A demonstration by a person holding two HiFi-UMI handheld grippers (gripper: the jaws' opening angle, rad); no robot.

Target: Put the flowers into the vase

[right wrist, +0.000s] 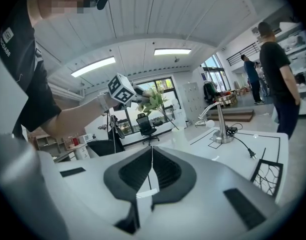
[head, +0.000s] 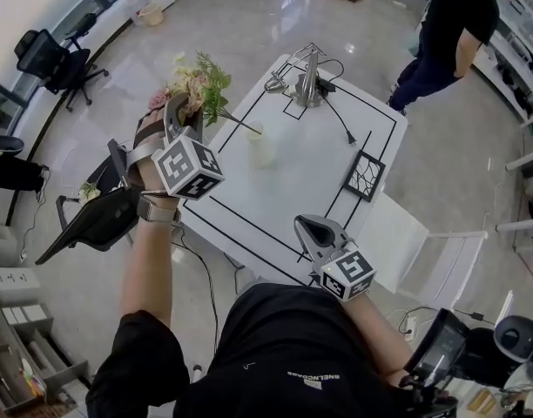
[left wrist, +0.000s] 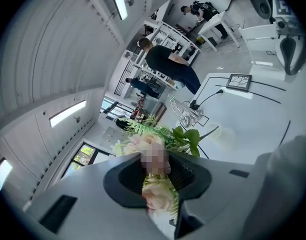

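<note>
Above the tabletop's (head: 310, 172) left edge, gripping the flowers (head: 197, 81) in the left gripper (head: 184, 110), held high and just short of the vase (head: 263, 147), seemingly empty, toward the middle. By the near edge, right gripper (head: 317, 231) closed on nothing. Pickup apparently done; left to do: carrying over the vase, lowering the stems in, letting go.

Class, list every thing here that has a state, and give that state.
flowers: gripped, held in the air
vase: upright, stem tip near its mouth
left gripper: shut on flowers
right gripper: shut, empty
lamp: upright, unplugged
</note>
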